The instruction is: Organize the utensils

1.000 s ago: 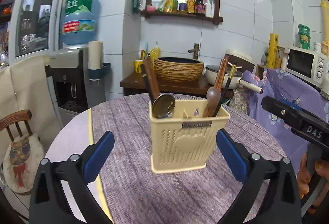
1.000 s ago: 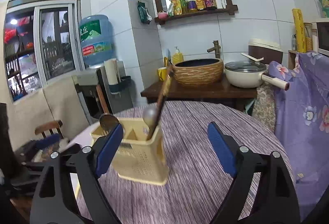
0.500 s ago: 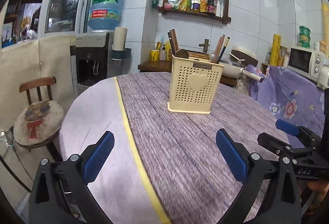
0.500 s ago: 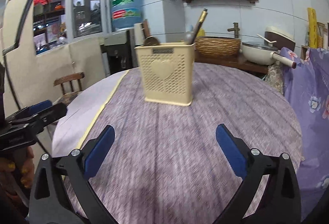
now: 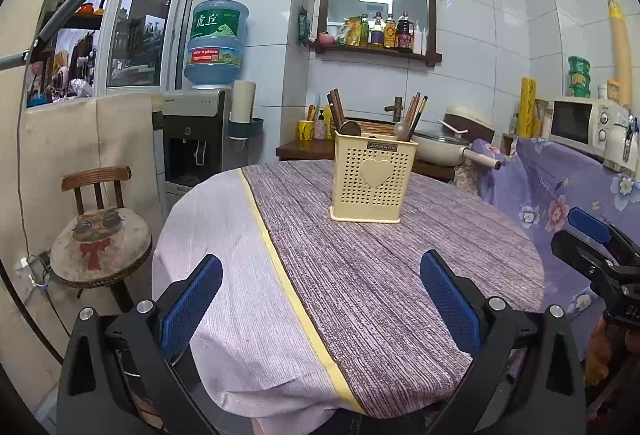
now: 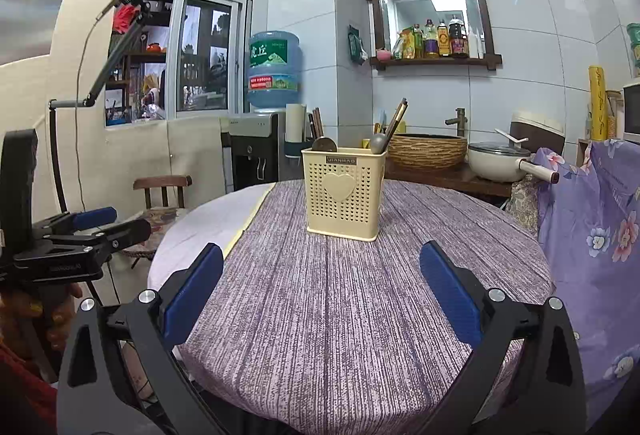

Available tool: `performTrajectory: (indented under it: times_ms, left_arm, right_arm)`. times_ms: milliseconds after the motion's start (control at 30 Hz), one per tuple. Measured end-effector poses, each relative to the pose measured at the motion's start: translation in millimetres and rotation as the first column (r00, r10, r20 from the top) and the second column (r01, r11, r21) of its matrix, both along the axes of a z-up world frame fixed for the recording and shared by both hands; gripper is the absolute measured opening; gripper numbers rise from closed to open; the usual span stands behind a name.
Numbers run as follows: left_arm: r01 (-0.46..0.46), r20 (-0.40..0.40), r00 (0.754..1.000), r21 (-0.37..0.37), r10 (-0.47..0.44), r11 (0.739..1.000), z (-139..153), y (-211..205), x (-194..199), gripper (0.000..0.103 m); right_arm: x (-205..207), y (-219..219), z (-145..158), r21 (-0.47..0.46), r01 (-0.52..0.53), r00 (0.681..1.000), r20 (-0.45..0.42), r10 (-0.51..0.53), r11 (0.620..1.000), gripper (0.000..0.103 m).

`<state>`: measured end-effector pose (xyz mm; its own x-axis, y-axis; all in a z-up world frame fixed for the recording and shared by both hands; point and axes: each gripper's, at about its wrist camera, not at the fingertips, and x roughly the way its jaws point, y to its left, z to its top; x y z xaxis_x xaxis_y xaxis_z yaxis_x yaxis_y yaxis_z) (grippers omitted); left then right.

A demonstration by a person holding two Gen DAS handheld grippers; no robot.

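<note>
A cream plastic utensil holder (image 5: 373, 182) with a raised heart on its perforated front stands upright toward the far edge of the round table (image 5: 360, 299), on the purple wood-grain part of the cloth, just to the right of the yellow stripe that divides it from the paler part. In its left compartment stand dark chopsticks (image 5: 335, 108) and a brown spoon (image 5: 349, 127); in its right compartment a grey spoon (image 5: 400, 129) and more chopsticks (image 5: 416, 112) lean outward. The left gripper (image 5: 320, 299) hangs over the near edge of the table with its blue-padded fingers (image 5: 192, 305) spread wide and nothing between them. The right gripper (image 6: 322, 299) is likewise at the near edge, its fingers (image 6: 450, 293) wide apart and empty, well clear of the holder. Each gripper shows at the side of the other's view, held in a person's hand (image 6: 52, 315). Behind the table are a wooden chair (image 5: 98, 239), a water dispenser (image 5: 200, 139) and a wall shelf of bottles (image 5: 378, 33).
</note>
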<state>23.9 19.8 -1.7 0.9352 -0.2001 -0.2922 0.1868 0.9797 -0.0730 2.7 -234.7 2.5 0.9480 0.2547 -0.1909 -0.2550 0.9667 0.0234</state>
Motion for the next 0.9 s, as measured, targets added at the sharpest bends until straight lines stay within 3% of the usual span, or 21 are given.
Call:
performTrajectory:
  times_ms: [200,900]
  left_arm:
    - [0.019,0.039,0.999,-0.002,-0.019,1.0,0,-7,-10,0.098]
    - [0.026,0.029,0.999,-0.025,-0.025,0.999,-1,-10,-13,0.098]
  right_arm:
    - [-8,2,1,0.0,-0.018,1.0,0.01,0.018,1.0,0.097]
    - [-16,2,1,0.01,-0.012,1.0,0.017,0.012,1.0,0.097]
